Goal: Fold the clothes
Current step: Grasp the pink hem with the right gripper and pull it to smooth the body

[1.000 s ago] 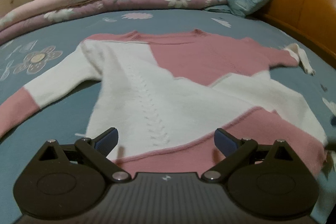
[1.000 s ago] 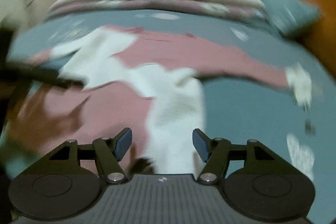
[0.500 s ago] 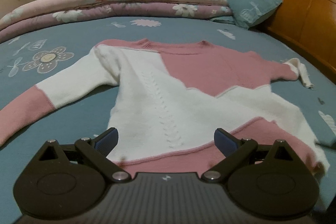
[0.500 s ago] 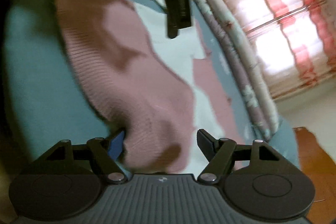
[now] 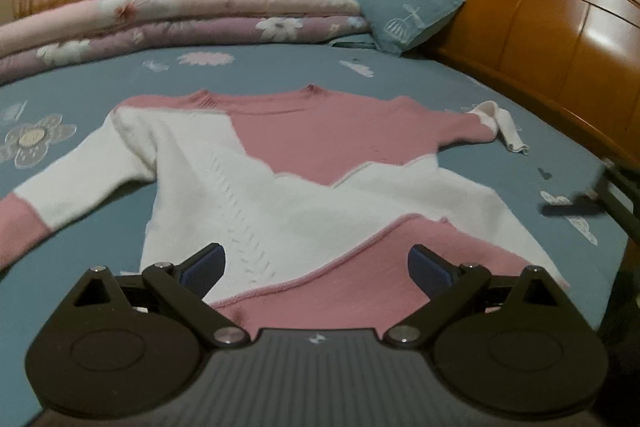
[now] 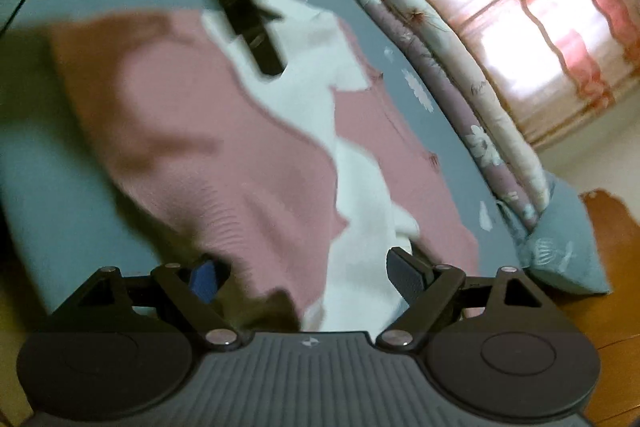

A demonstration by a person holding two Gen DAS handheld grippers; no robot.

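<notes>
Sweater (image 5: 304,187) flat on bed (image 5: 460,87), lower frame, no fold yet. Left hand-held gripper (image 5: 316,263) apart, empty. Right hand-held gripper (image 6: 300,267) just widened over hem, unclamped.

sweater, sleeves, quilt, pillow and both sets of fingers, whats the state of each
sweater: spread flat on the bed, front up, unfolded
sleeve with the pink cuff: stretched out sideways
sleeve with the white cuff: stretched out, its cuff crumpled
quilt: folded, stacked along the far edge
pillow: propped against the headboard
left gripper: fingers open over the hem, holding nothing
right gripper: fingers just opened wider, hem corner between them, view blurred
</notes>
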